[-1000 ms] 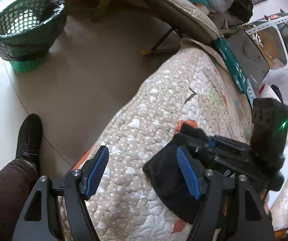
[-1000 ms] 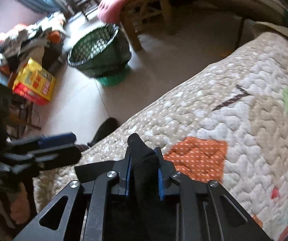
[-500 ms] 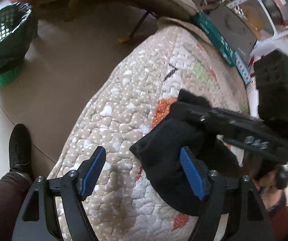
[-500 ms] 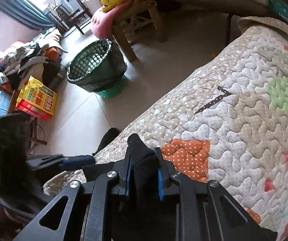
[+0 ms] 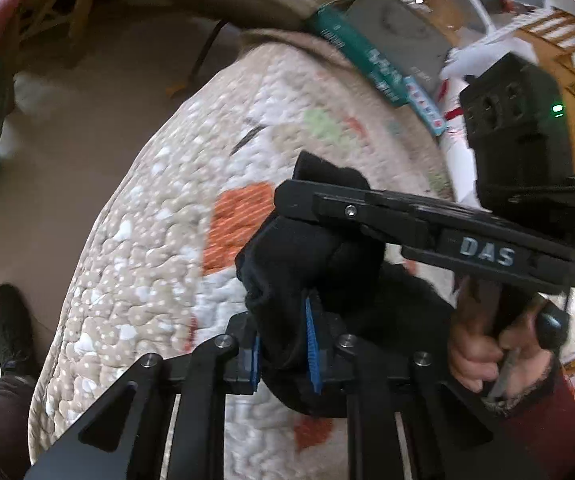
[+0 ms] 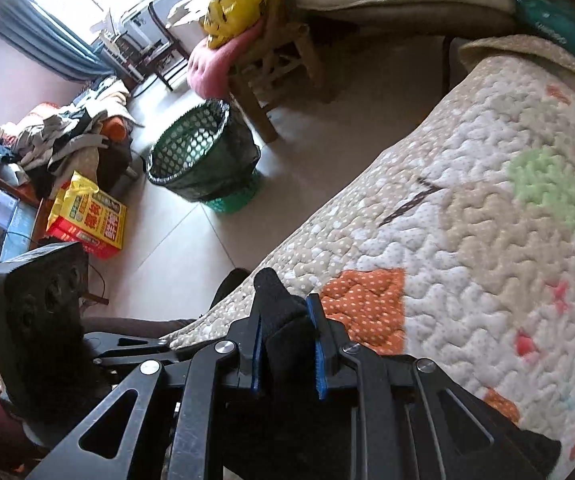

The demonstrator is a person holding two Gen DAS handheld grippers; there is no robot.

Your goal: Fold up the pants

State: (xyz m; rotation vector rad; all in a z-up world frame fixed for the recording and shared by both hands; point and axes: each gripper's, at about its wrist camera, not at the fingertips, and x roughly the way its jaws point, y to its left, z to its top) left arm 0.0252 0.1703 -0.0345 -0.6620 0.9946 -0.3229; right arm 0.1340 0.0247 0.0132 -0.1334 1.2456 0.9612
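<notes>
The black pants (image 5: 307, 264) hang bunched above a quilted bed cover (image 5: 159, 208). My left gripper (image 5: 283, 344) is shut on a fold of the pants. My right gripper (image 6: 285, 340) is shut on another fold of the pants (image 6: 279, 312), just above and beside the left one. The right gripper also shows in the left wrist view (image 5: 427, 224), crossing from the right with the cloth under its tip. The rest of the pants is hidden behind the grippers.
The quilt (image 6: 467, 240) covers a bed that fills the right side. A green mesh basket (image 6: 199, 160) stands on the tiled floor to the left, with a wooden chair (image 6: 275, 60) behind it. A yellow-red box (image 6: 87, 220) and piled clothes lie further left. My shoe (image 5: 11, 328) is by the bed edge.
My left gripper was open beside the pants and has closed on a fold of them. Both grippers have lifted and moved farther over the quilt with the pants.
</notes>
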